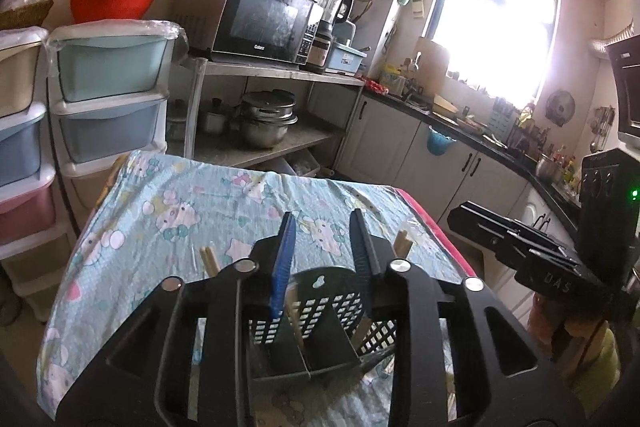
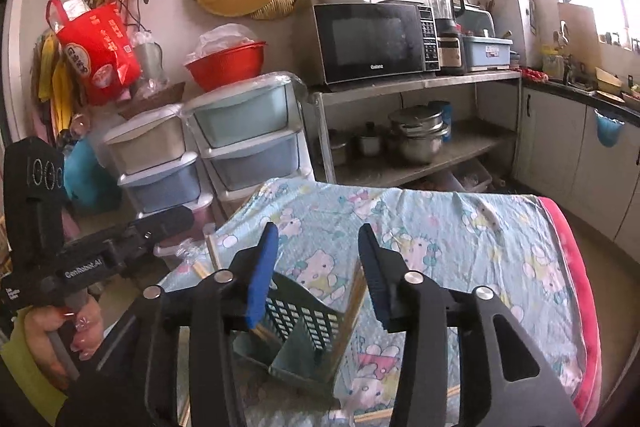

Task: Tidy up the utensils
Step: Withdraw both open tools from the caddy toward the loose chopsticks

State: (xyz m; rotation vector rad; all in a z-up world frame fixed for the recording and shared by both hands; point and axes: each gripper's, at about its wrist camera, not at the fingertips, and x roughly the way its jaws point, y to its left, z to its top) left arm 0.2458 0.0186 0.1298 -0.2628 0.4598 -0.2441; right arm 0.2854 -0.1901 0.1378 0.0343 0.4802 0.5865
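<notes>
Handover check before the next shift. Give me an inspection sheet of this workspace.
Surface: table under cartoon-print cloth, rumpled.
Job's things: dark slotted holder on the cloth; chopsticks lying beside it.
Clutter: nothing else seen on the cloth.
Grippers: left gripper open above the holder; right gripper open, nothing between the pads.
Cables: nothing seen.
Surroundings: microwave, drawers, pots on a shelf, window.
</notes>
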